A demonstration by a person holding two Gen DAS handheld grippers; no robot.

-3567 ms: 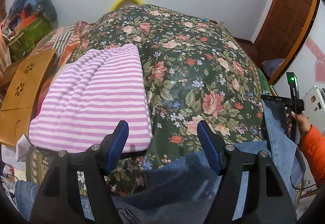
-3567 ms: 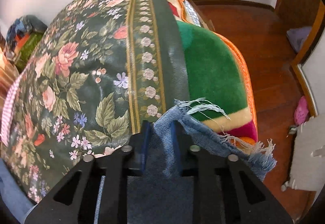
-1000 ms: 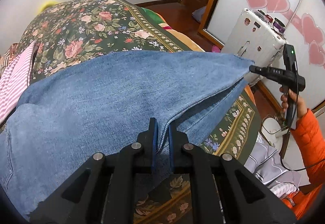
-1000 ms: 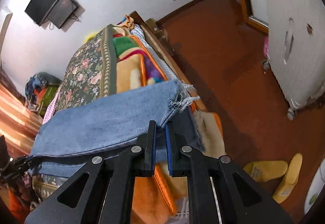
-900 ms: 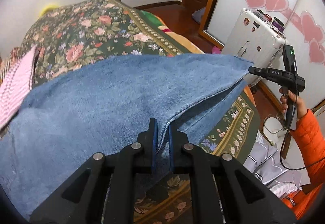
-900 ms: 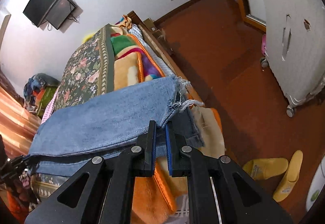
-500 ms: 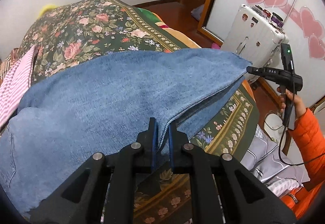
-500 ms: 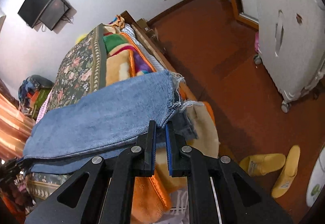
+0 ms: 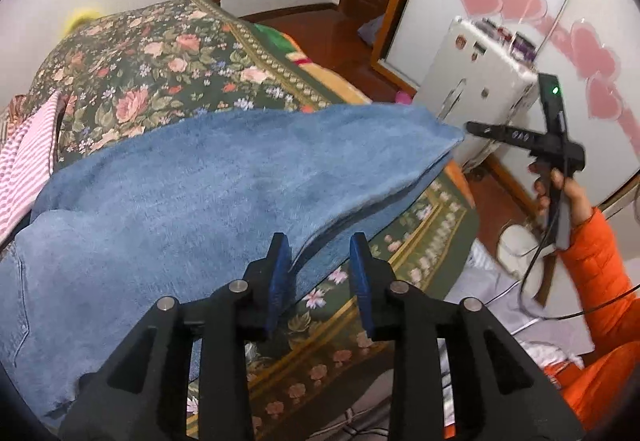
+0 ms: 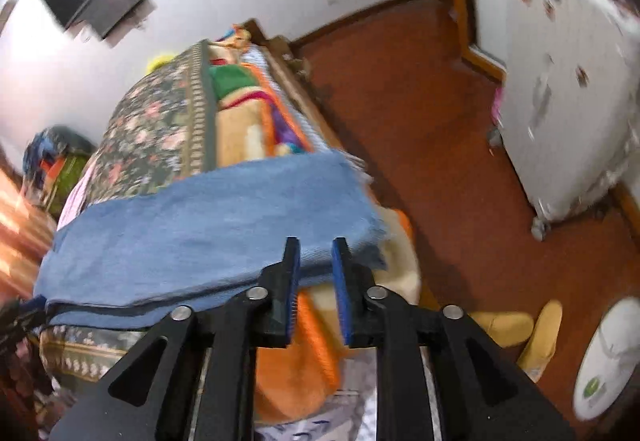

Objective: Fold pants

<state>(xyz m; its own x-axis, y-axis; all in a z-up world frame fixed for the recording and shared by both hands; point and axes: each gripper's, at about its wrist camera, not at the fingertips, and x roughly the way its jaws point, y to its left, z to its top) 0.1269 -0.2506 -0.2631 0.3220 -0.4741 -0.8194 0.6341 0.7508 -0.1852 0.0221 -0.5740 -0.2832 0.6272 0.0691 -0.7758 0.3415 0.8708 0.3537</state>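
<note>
Where half a second ago both pairs of blue pads were pinched on denim, we now see them parted. The left gripper has just been opening: its fingers stand apart, and the folded edge of the jeans lies just at the tip of the left-hand pad, with nothing pressed between the two. The gap shows flowered cloth below. The right gripper has likewise just been opening; its pads are spread, and the frayed hem end of the jeans lies just beyond their tips, no longer clamped.

The jeans lie folded in half on the floral bedspread, upper layer over lower, stretching across the bed from the waist end at the lower left of the left wrist view to the hem end near the bed's edge. That hem end, which was held taut against the right gripper a moment ago, now sags free, a small gap open between it and the black tool in the person's hand. The orange sleeve runs down from that hand. The right wrist view is blurred.

A pink-striped garment lies at the left edge beside the jeans, as before. A white suitcase stands on the wooden floor beyond the bed, and yellow slippers lie near it.
</note>
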